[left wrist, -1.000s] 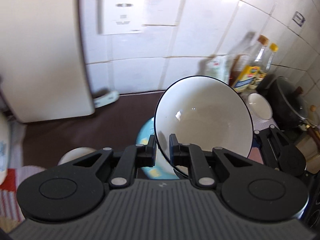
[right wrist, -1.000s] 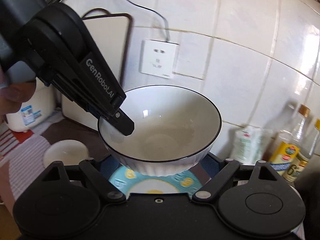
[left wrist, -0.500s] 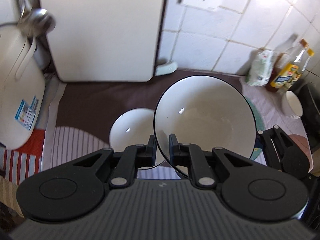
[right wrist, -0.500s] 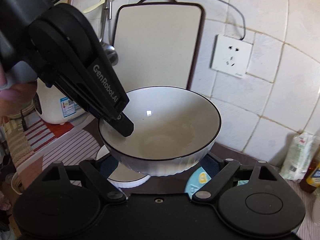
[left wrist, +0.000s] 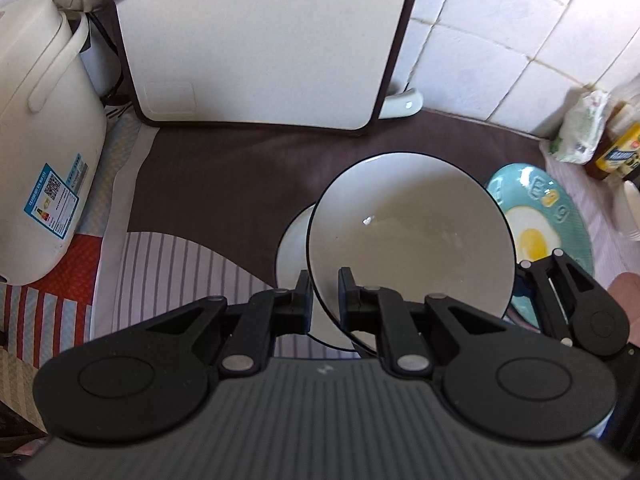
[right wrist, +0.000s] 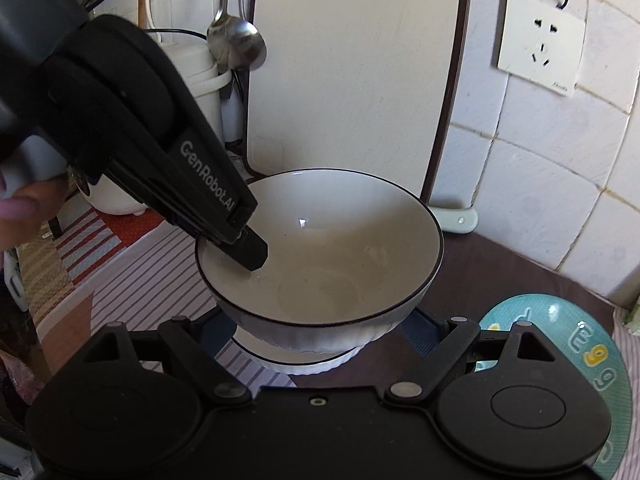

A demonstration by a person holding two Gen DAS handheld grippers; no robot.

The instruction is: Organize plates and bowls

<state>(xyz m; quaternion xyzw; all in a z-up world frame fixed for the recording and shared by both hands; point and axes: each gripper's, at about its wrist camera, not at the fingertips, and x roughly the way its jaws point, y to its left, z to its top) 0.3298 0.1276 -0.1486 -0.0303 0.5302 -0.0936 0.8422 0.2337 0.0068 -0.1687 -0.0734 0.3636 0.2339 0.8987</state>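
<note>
My left gripper (left wrist: pixel 324 294) is shut on the rim of a large white bowl with a black edge (left wrist: pixel 412 232) and holds it just above a smaller white bowl (left wrist: pixel 292 240) on the dark mat. In the right wrist view the large bowl (right wrist: pixel 320 256) hangs over the smaller bowl (right wrist: pixel 304 362), with the left gripper (right wrist: pixel 254 254) clamped on its left rim. My right gripper (right wrist: pixel 320 330) is spread wide around the large bowl's base; whether its fingers touch the bowl is hidden. A teal plate with a fried-egg picture (left wrist: pixel 540 232) lies to the right (right wrist: pixel 568 344).
A white cutting board (left wrist: pixel 260 40) leans on the tiled wall behind. A white rice cooker (left wrist: pixel 36 140) stands at the left on striped cloth. Bottles and a bag (left wrist: pixel 592 136) stand at the far right. A ladle (right wrist: pixel 236 44) hangs by the board.
Both grippers have carried the large bowl leftward, off the teal plate and over the smaller white bowl, and lower toward it. The left grip on the rim is unchanged.
</note>
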